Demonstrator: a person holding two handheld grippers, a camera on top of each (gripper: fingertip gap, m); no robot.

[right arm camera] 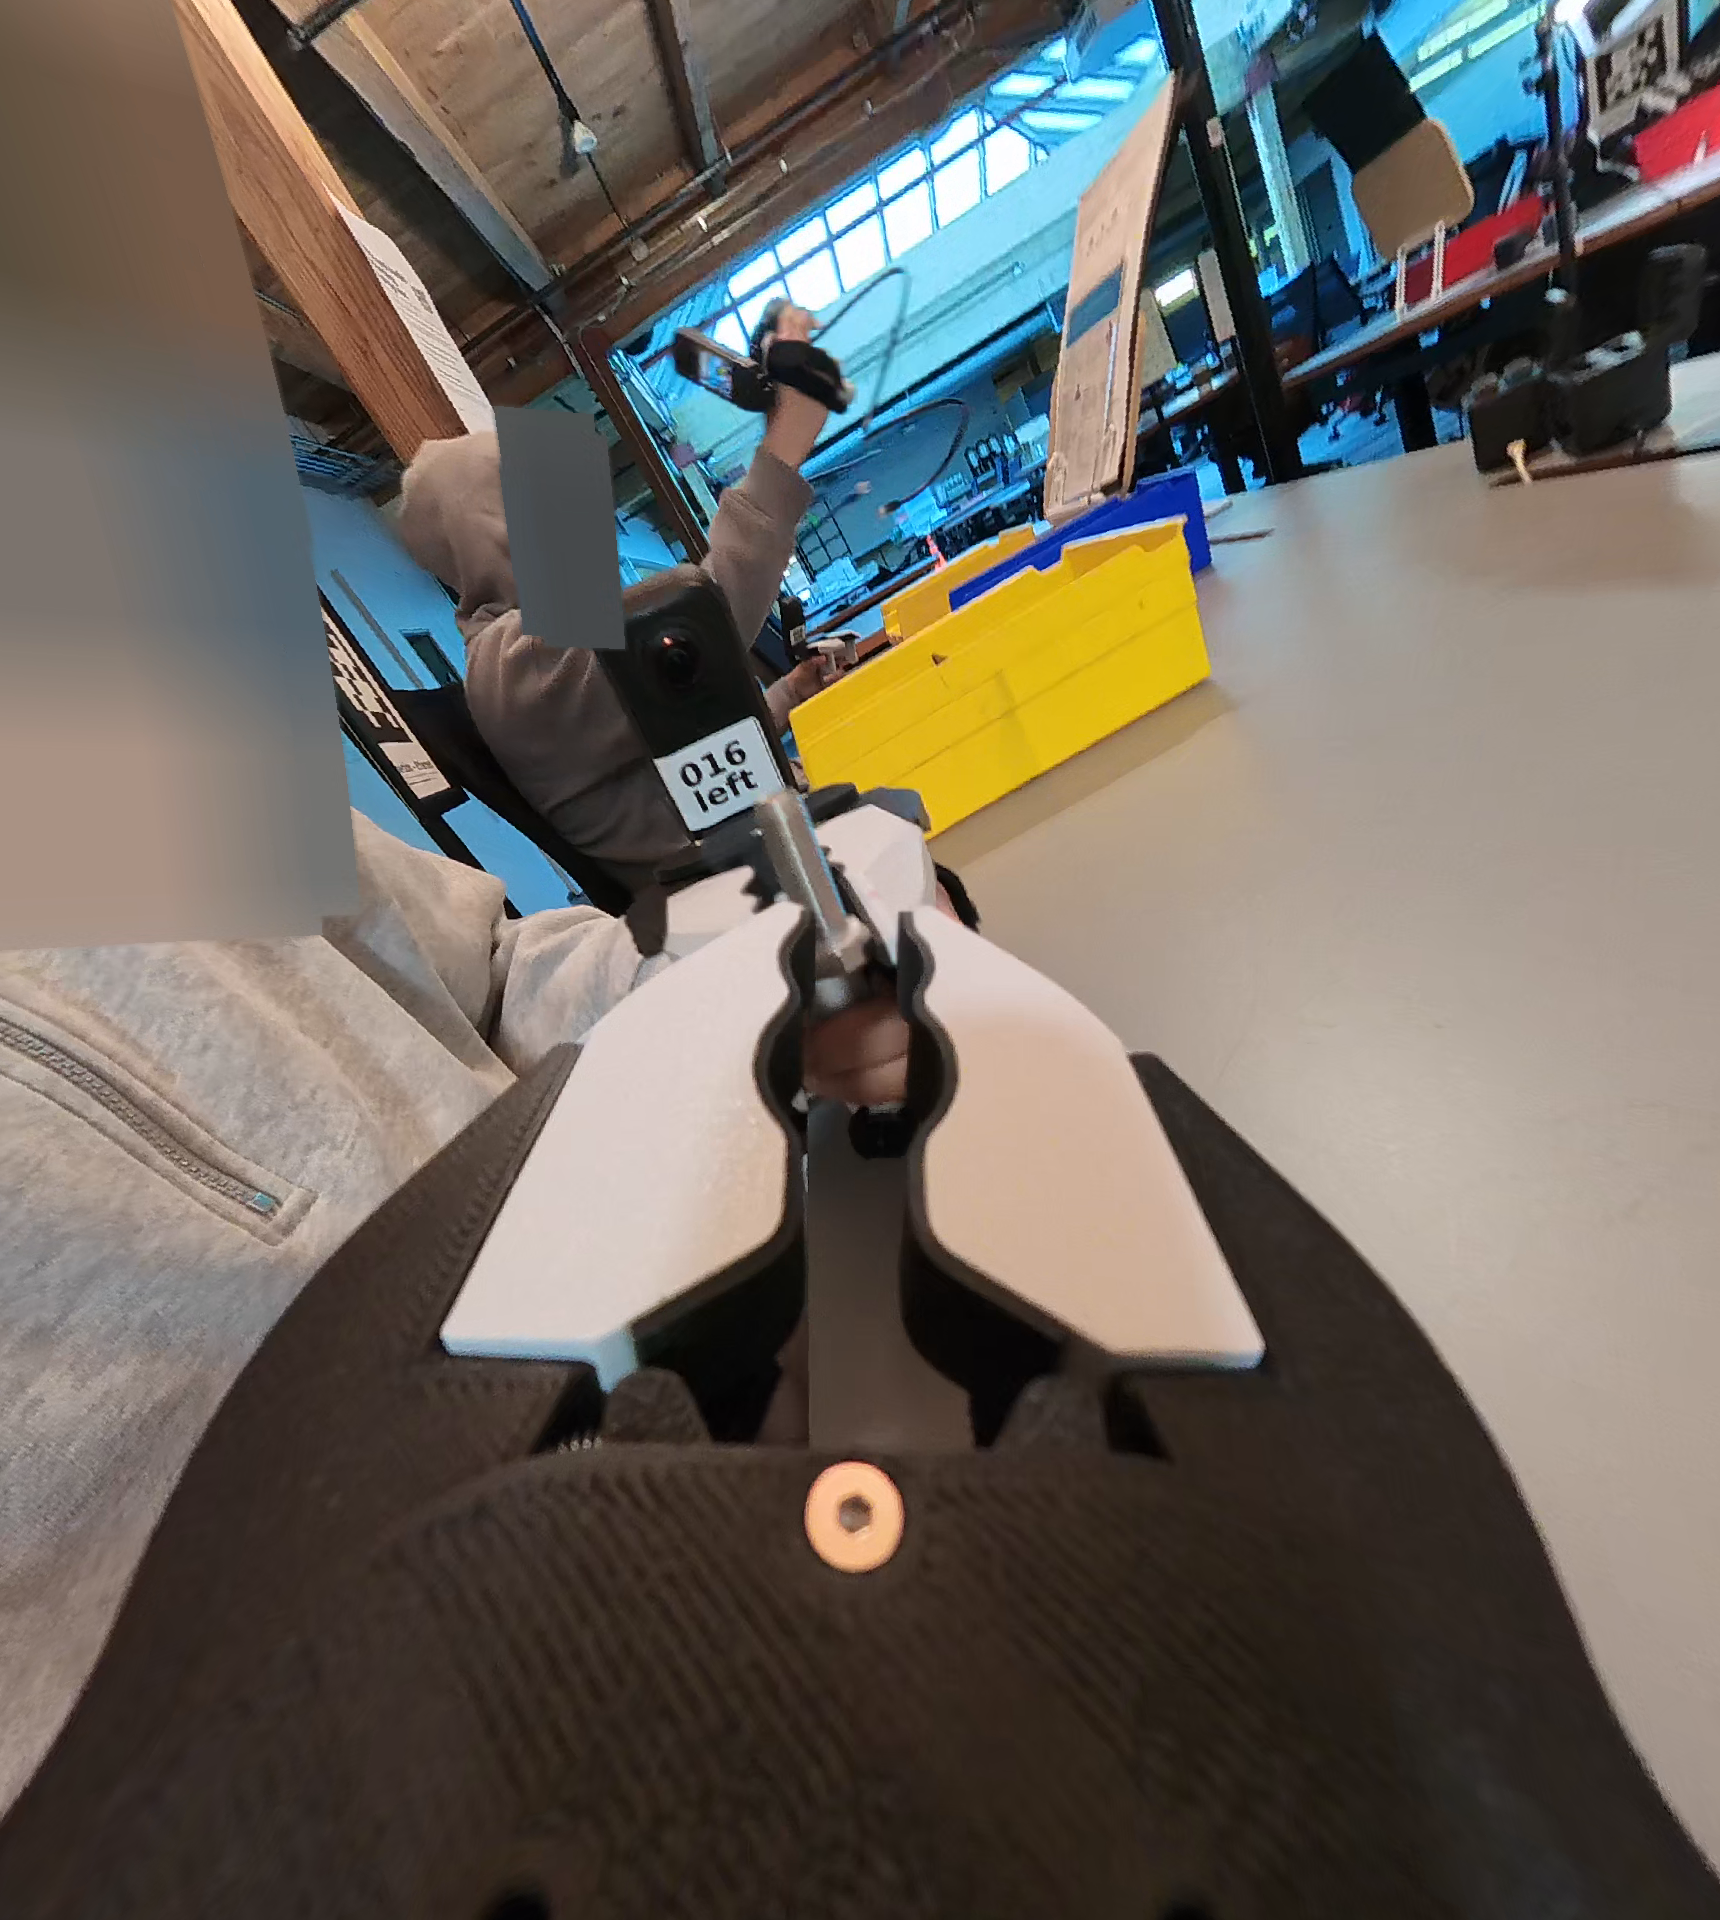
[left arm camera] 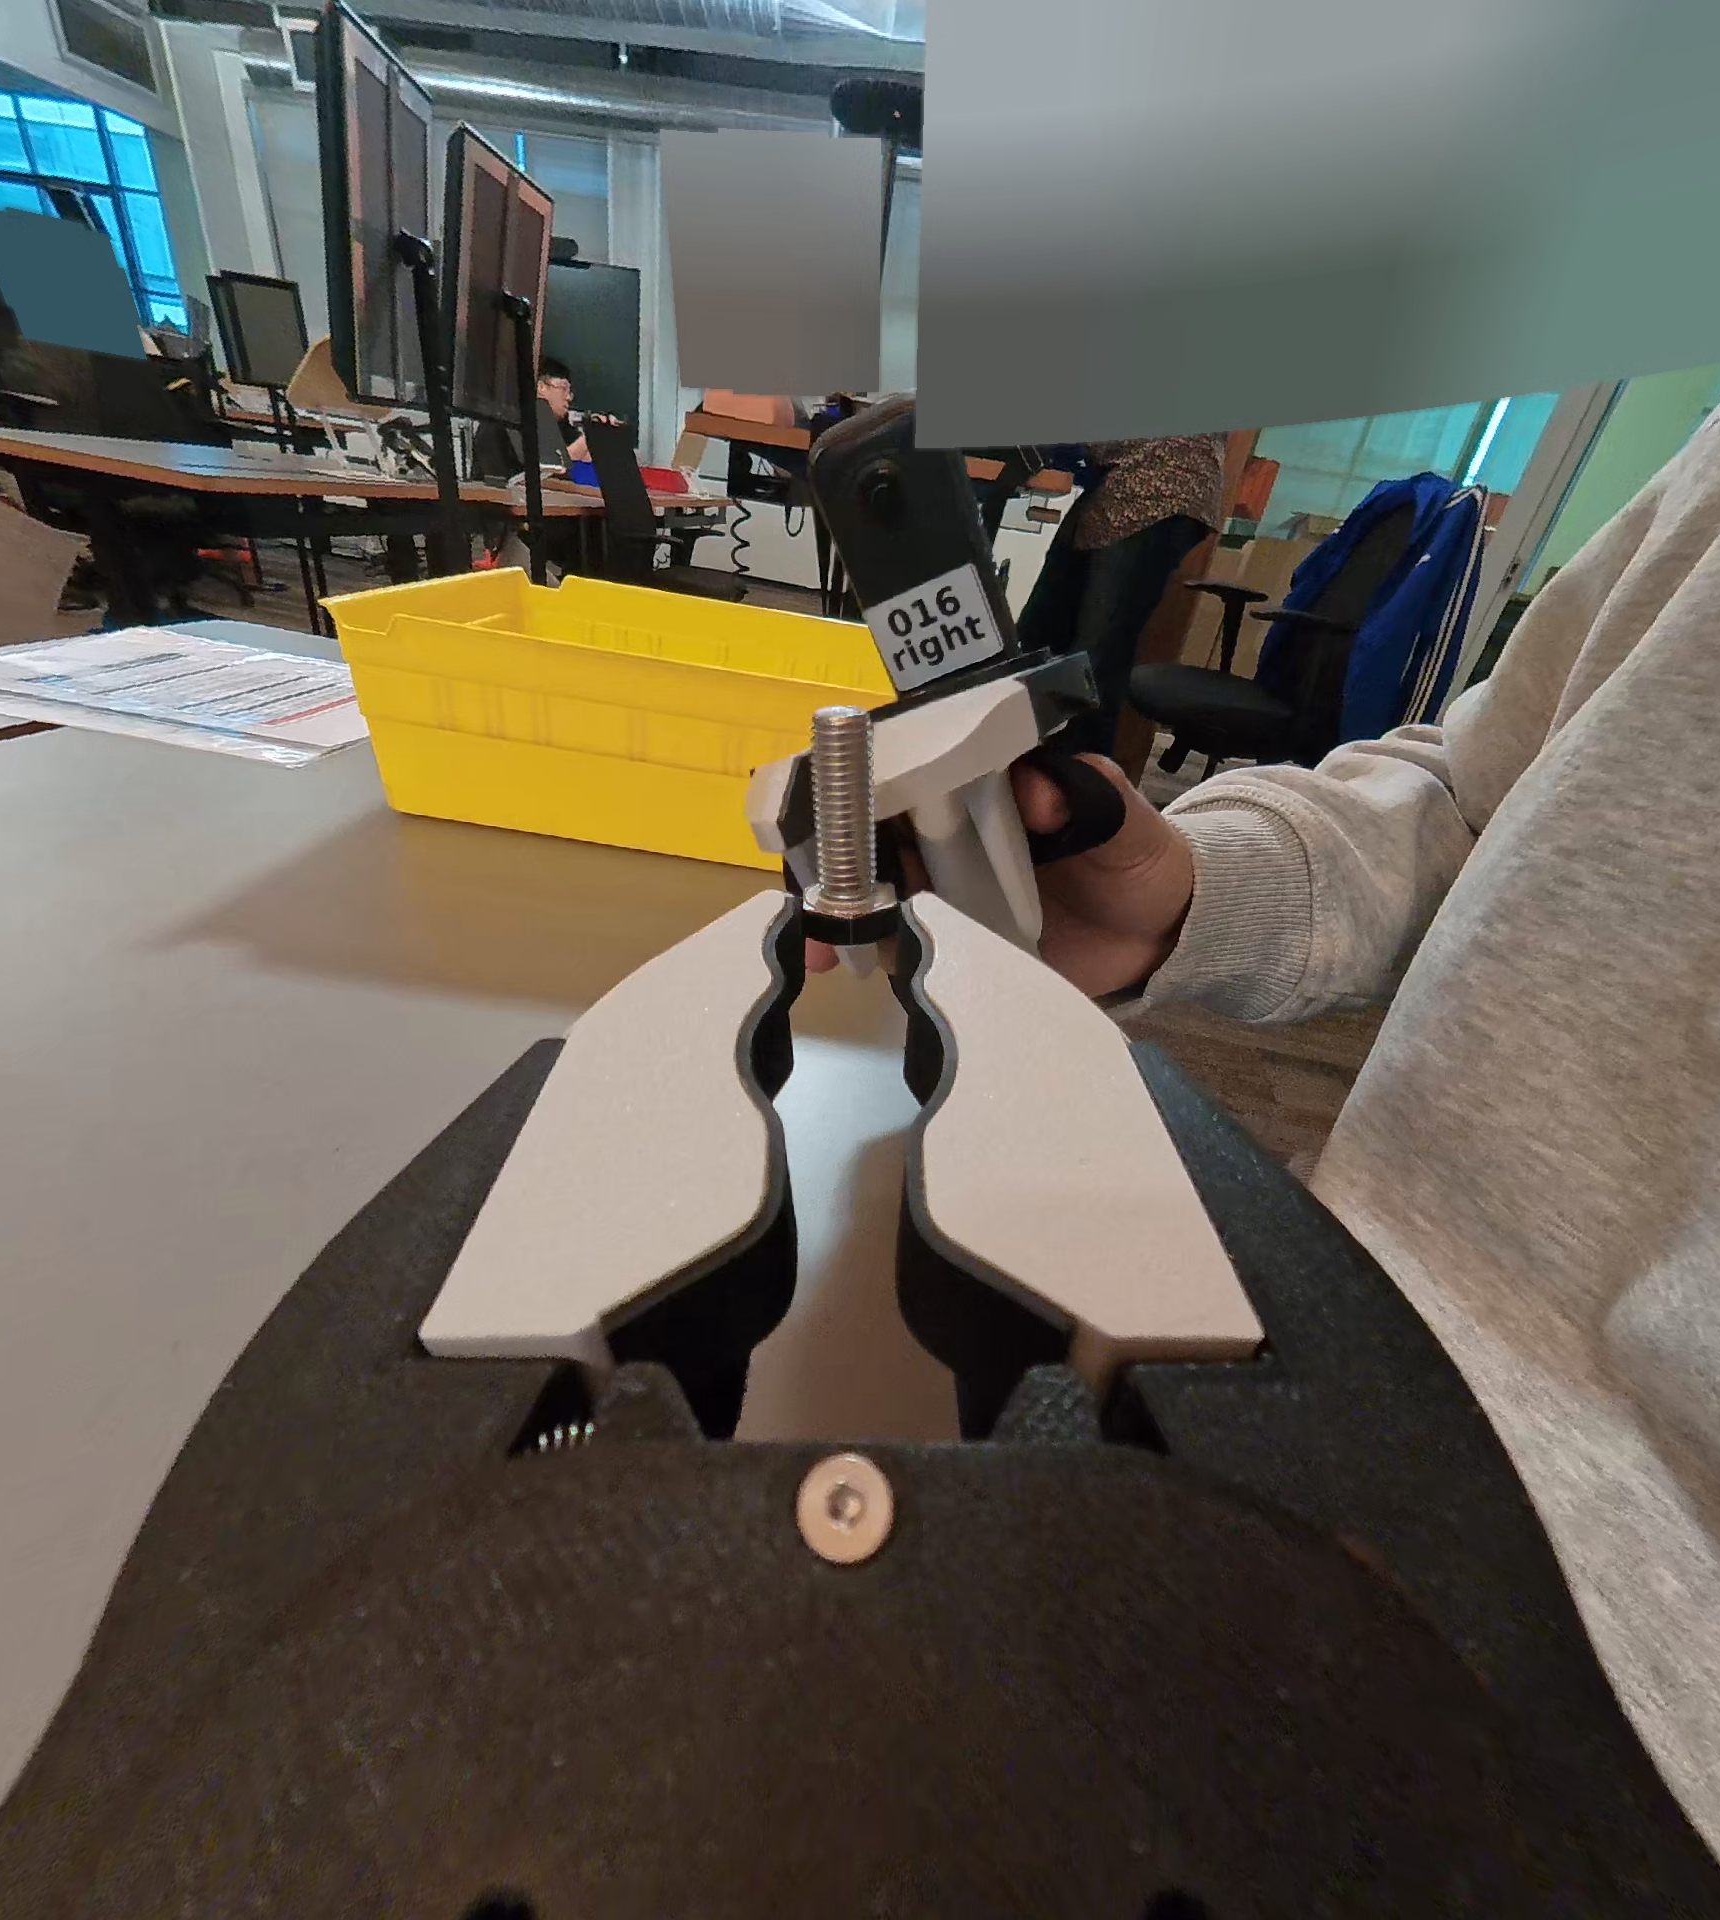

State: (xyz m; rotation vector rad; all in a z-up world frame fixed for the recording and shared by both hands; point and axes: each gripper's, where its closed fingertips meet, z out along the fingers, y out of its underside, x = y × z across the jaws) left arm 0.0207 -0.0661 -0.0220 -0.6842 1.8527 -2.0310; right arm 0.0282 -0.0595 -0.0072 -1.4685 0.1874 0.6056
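Observation:
A silver threaded bolt (left arm camera: 841, 800) stands upright, with a silver hex nut (left arm camera: 840, 896) near its lower end. My left gripper (left arm camera: 843, 925) is shut on the bolt's dark lower end just under the nut. My right gripper (left arm camera: 851, 862) comes down from behind, and its fingers close around the same bolt by the nut. In the right wrist view the bolt (right arm camera: 806, 883) runs up and away from my right gripper (right arm camera: 851, 961), with the left gripper (right arm camera: 783, 894) behind it. Both are held above the edge of a grey table (left arm camera: 160, 987).
A yellow bin (left arm camera: 575, 707) stands on the table beyond the bolt; it also shows in the right wrist view (right arm camera: 1022, 675), with a blue bin (right arm camera: 1147, 509) behind it. A laminated sheet (left arm camera: 139, 675) lies at the far left. A person in a grey hoodie (left arm camera: 1562, 935) holds the grippers. My left and right fingertips are right by each other.

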